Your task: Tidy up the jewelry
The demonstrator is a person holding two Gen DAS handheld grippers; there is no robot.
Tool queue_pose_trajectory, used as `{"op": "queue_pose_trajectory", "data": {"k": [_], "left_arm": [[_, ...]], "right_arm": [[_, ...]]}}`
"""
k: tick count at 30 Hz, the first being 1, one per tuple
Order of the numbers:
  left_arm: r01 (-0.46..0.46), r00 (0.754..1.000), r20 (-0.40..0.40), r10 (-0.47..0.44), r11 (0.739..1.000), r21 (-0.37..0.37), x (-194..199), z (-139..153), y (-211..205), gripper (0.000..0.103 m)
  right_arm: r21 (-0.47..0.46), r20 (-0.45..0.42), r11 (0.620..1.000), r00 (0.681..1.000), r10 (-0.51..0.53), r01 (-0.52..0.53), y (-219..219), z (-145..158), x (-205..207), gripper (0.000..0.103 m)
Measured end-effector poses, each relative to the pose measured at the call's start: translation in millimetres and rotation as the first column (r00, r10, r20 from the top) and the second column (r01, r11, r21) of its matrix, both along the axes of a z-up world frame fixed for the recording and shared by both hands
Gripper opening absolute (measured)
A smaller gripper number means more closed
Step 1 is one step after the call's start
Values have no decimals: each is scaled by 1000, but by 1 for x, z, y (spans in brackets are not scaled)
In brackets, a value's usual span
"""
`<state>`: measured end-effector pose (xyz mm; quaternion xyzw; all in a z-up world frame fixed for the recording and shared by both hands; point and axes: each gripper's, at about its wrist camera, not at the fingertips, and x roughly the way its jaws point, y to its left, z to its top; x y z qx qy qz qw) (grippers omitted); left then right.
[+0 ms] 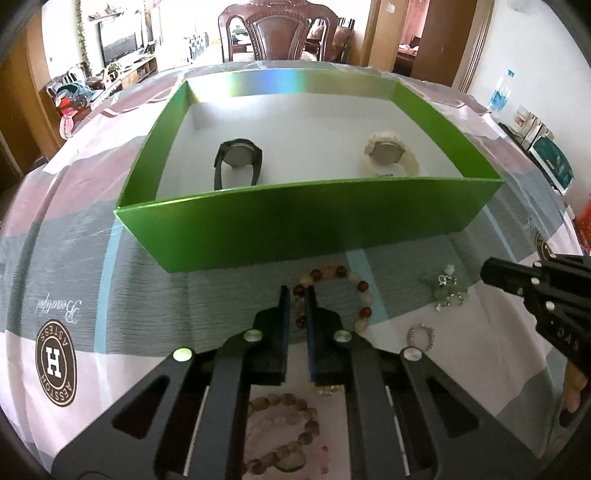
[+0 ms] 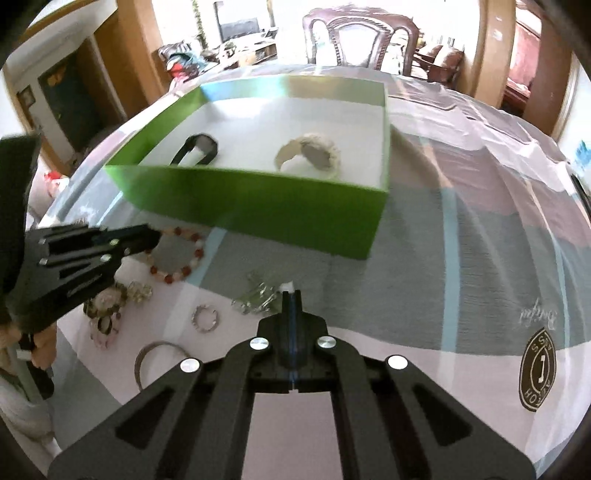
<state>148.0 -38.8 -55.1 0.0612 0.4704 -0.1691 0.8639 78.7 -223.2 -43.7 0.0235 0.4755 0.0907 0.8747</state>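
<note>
A green box (image 1: 306,206) (image 2: 258,199) holds a black watch (image 1: 238,158) (image 2: 195,151) and a white watch (image 1: 388,151) (image 2: 310,153). In front of the box lies a red and cream bead bracelet (image 1: 351,280) (image 2: 192,258). My left gripper (image 1: 297,295) (image 2: 155,236) is shut on its left side, with beads pinched between the fingers. My right gripper (image 2: 291,295) (image 1: 487,275) is shut. Its tips are near a silver and green ornament (image 1: 447,290) (image 2: 258,293), with a gap between them in the left wrist view.
Loose on the checked tablecloth are a small silver ring bracelet (image 1: 421,336) (image 2: 205,317), a brown bead bracelet (image 1: 310,428) (image 2: 107,310), a clear crystal cluster (image 2: 138,291) and a metal bangle (image 2: 139,360). A wooden chair (image 1: 277,33) stands behind the table. A water bottle (image 1: 500,92) is far right.
</note>
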Motion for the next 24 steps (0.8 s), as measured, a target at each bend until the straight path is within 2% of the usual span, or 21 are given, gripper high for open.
{"op": "queue_pose_trajectory", "data": {"k": [2,3,4,5,7,12,13,15,16,17,20,24], "left_arm": [[-14,1000,-1,14,1000,3,0,-3,1,9],[-20,1000,-3,20,1000,8,1,-5,1,9],[-24,1000,-1,24,1000,12,0,-6,2,12],[-27,1000,0,27,1000,15,0,-8,2,18],[-27,1000,5,27,999,29,0,-10,-1,31],[-13,1000,12,12,998,57,-1,-17,-4,33],[-11,1000,19,10,998,66,-2,-17,-5,33],[-12,1000,18,11,998,61,-2,-17,-3,31],[-16,1000,19,15,998,59,-2,-17,-1,24],[-20,1000,19,19,998,58,-2,-17,0,18],[-30,999,16,29,998,48,-1,-17,3,11],[-41,999,7,41,999,35,0,-16,7,9]], "right_arm": [[17,-10,1000,1000,-2,3,0,-4,2,20],[14,-15,1000,1000,3,-3,3,-6,2,25],[-5,-13,1000,1000,10,-10,8,-9,2,36],[-26,-5,1000,1000,14,-14,13,-11,2,47],[-60,14,998,999,30,-29,22,-14,1,51],[-115,45,993,998,43,-37,36,-21,2,51],[-123,51,992,998,40,-33,37,-20,2,46],[-104,50,994,998,38,-33,34,-20,2,30],[-88,41,996,999,35,-31,33,-20,2,23],[-87,39,996,999,31,-27,31,-20,3,21],[-85,33,996,999,30,-27,29,-19,1,16],[-72,31,997,999,25,-22,24,-13,-2,9]]}}
